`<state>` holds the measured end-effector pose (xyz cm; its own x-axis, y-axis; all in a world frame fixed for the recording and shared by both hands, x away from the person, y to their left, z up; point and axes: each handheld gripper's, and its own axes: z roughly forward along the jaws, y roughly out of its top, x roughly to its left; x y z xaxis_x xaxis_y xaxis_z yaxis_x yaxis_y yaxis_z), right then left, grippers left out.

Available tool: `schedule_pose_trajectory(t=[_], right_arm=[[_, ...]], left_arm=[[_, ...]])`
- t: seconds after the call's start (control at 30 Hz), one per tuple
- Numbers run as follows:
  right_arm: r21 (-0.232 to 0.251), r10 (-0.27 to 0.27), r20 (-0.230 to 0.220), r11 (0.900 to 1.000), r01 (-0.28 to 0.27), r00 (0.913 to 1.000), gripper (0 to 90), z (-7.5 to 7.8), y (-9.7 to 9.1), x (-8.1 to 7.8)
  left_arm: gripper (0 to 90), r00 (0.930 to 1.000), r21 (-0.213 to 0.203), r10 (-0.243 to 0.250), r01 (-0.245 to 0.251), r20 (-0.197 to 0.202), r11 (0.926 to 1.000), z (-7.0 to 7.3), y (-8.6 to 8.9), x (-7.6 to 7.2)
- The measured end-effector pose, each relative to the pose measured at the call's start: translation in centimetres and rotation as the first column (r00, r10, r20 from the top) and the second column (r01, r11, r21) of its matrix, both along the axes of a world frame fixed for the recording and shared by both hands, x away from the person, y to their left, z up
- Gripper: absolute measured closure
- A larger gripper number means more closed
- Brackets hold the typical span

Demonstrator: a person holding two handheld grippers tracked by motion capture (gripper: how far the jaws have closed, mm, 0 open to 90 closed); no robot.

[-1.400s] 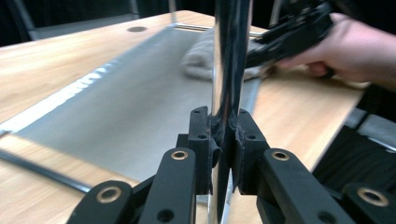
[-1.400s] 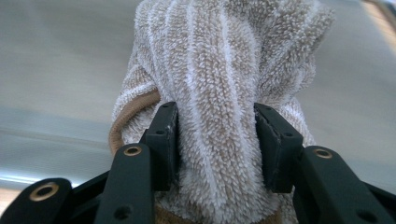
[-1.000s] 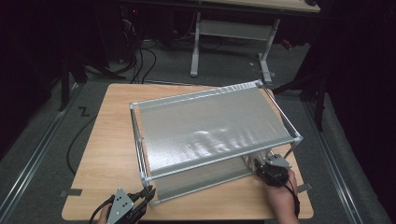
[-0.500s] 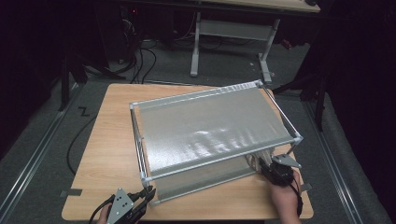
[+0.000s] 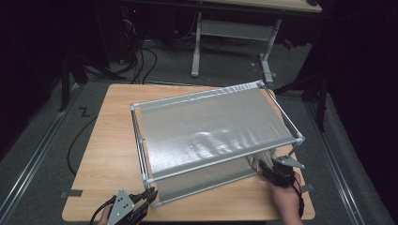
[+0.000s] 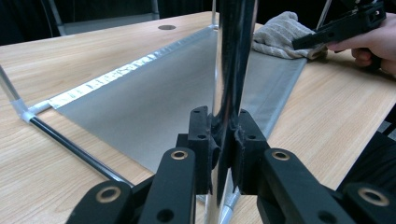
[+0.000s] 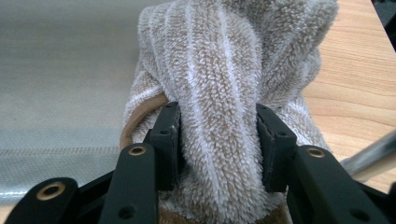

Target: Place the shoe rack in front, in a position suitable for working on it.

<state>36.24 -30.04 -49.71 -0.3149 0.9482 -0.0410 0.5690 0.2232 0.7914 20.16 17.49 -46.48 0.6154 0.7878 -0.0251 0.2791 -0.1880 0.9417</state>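
The left gripper [image 6: 223, 151] squeezes the shiny metal corner pole [image 6: 233, 70] of the grey mesh rack [image 5: 211, 126], so it stays put. At four o'clock, the right gripper [image 7: 217, 140] pinches a fluffy beige striped towel [image 7: 233, 93] beside the rack's bottom shelf, likely for wiping.

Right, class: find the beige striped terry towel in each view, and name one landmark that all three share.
High view: beige striped terry towel, lower right, under the rack, at the right claw.
Left gripper view: top right.
Right gripper view: centre, between the jaws.
Shared landmark: grey mesh shelf rack.
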Motion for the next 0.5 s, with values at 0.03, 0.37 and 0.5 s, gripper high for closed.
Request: schedule_pose_trajectory(t=[0.03, 0.37, 0.5], right_arm=[[-0.001, -0.001, -0.001, 1.0000, 0.001, 1.0000, 58.0, 0.0, 0.0, 0.0], [-0.025, 0.107, -0.009, 0.9940, -0.107, 0.9943, 57.2, -0.1, 2.6, -0.5], [-0.037, 0.182, -0.018, 0.9825, -0.182, 0.9832, 56.8, -0.2, 5.3, -1.4]], left_arm=[[80.1, 1.0000, 0.000, -0.004, 0.004, 0.004, 1.0000, 0.0, -0.1, 0.0], [80.1, 0.9974, 0.006, -0.071, 0.071, 0.010, 0.9974, 0.0, -1.9, -0.5], [79.8, 0.9971, 0.025, -0.075, 0.075, 0.012, 0.9969, 0.1, -2.6, -0.7]])
